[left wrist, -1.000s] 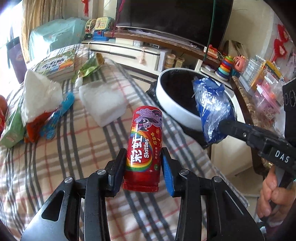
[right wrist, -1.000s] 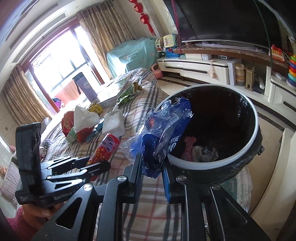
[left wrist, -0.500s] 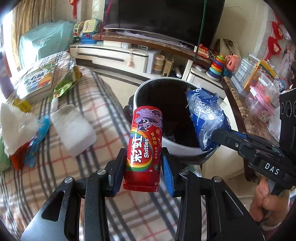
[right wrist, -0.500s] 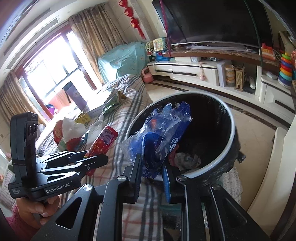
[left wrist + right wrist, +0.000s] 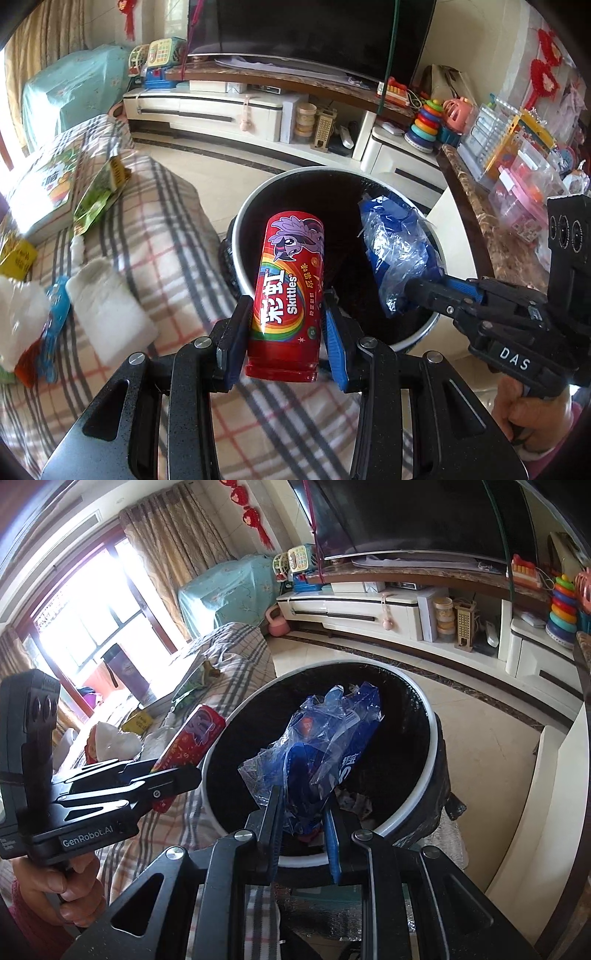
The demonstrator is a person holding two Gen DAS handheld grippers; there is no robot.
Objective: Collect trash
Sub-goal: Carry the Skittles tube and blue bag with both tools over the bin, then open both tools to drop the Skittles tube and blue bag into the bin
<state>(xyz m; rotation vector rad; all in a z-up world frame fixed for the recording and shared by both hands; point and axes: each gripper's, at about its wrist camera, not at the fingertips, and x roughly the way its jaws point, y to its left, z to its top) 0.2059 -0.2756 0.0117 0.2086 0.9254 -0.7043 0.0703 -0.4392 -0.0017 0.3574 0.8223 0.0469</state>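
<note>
The left gripper [image 5: 286, 332] was closed on a red Skittles tube [image 5: 288, 295], its two fingers pressed against the tube's lower sides; the tube stood upright at the centre of the left wrist frame, its label reading "Skittles" beside large white Chinese characters over a rainbow band, with a purple cartoon pony at the top; behind its upper half lay the open mouth of the trash bin [image 5: 242, 221], white-rimmed and lined in black.

The right gripper [image 5: 303, 827] was clamped on a crumpled blue plastic wrapper [image 5: 321, 749], held over the bin's opening in the middle of the right wrist frame; white characters showed on the wrapper but could not be read; some scraps lay at the bottom of the bin, just right of the fingers. In the left wrist frame the same gripper reached in from the right edge, its body marked "DAS"; in the right wrist frame the left gripper sat at the lower left, its body marked "GenRobot.AI", with the tube's end near the bin's rim.

At the left of the left wrist frame, a plaid cloth [image 5: 170, 236] carried a white tissue pack [image 5: 107, 314], a green snack bag [image 5: 99, 195] and a printed box [image 5: 44, 188]; its print was too blurred to read; a dark television [image 5: 314, 33] filled the top centre.
</note>
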